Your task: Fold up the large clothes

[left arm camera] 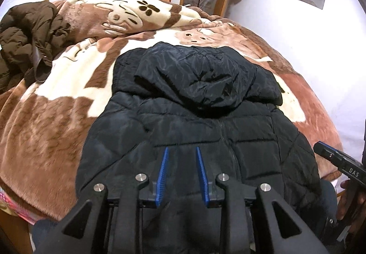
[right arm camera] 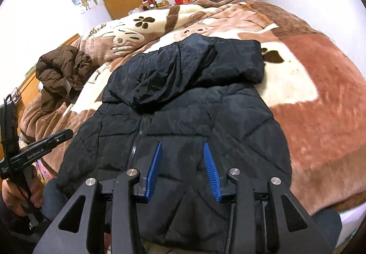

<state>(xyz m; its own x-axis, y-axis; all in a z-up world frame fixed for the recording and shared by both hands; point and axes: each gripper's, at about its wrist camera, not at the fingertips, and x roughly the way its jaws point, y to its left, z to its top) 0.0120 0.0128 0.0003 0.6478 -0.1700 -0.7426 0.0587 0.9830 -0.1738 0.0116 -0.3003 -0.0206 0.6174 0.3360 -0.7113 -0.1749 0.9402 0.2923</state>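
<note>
A black hooded puffer jacket (left arm camera: 201, 121) is lying folded into a compact block on a bed, its hood (left arm camera: 205, 77) flopping over the quilted body, on top of a brown and cream cartoon blanket (left arm camera: 68, 98). The left tongs (left arm camera: 182, 149) are hovering above the jacket's near part, blue pads standing partly apart with nothing between them. The right tongs (right arm camera: 182, 145) are hanging over the same garment, jaws a little wider and equally empty. Each tool is showing at the edge of the other's view, a hand (right arm camera: 13, 194) gripping its handle. A crumpled brown coat (left arm camera: 29, 34) is sitting well apart at the blanket's far left.
</note>
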